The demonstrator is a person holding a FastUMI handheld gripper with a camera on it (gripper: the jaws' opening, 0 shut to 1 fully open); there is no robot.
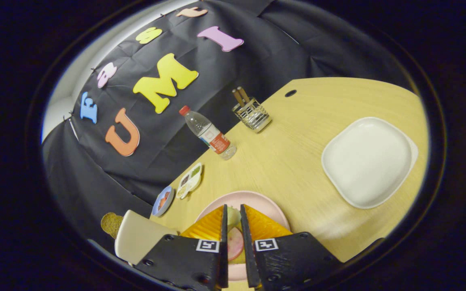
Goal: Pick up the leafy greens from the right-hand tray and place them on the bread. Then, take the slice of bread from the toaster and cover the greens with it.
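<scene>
My gripper (234,208) hovers over a pink plate (263,204), its orange fingers (208,226) drawn close together. A pale green leafy piece (233,218) is pinched between the fingertips. Under the fingers, on the plate, lies a round pink slice (235,242) on something yellowish, largely hidden by the fingers. The white square tray (368,161) off to the right of the plate is bare. A cream toaster (138,238) stands just left of the fingers, with a brown slice of bread (111,224) sticking out of its far side.
A water bottle (208,133) and a wire holder with chopsticks (252,115) stand along the table's far edge by the black cloth. A small blue dish (163,201) and a divided condiment dish (190,180) sit beyond the toaster. Bare wood lies between plate and tray.
</scene>
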